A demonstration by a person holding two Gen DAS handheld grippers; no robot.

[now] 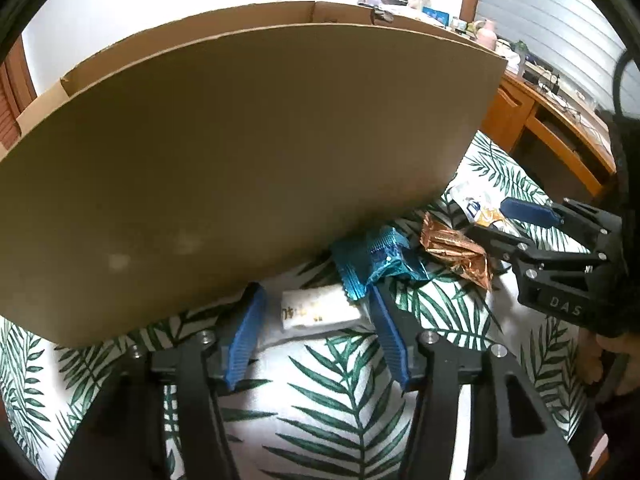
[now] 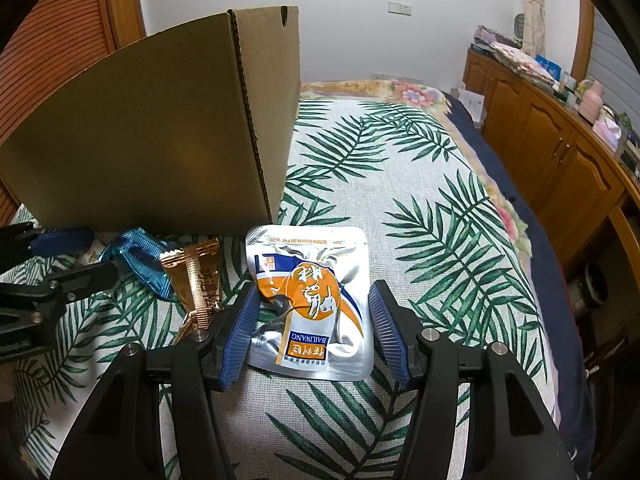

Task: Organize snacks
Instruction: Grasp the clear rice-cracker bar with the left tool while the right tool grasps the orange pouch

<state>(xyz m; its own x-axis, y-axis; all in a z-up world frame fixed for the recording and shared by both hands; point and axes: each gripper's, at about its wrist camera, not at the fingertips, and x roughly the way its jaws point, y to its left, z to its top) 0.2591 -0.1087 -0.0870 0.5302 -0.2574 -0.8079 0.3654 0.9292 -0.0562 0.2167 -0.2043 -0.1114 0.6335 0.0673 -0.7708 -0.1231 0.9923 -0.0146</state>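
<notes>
Cardboard box [image 2: 160,120], brown, corrugated, top open, standing on bed cover [image 2: 420,208] w/ green palm-leaf print; all positions below given rel. to box. Item 1: white sachet [image 1: 316,310], lying flat just in front of box's near wall, between fingers of left gripper [image 1: 318,334]; jaws spread wide, blue ribbed pads on either side of sachet, not pressing it. Item 2: blue foil wrapper [image 1: 370,264], crumpled, at box's front base, just beyond the left gripper's right pad. Item 3: copper foil wrapper [image 1: 458,250], crinkled, just beside blue one, further from box. Item 4: silver pouch [image 2: 312,304] w/ orange-and-blue print, "BAILWANG" legible, flat on cover just off box's front corner, beside the copper wrapper. Right gripper [image 2: 316,334]: jaws released, 1 pad each side of pouch's near half, left pad at the pouch edge, contact unclear, nothing gripped. Bkgd: wooden cabinets [image 2: 552,152] well apart from box on far side of bed, misc. clutter on top; white wall behind box.
</notes>
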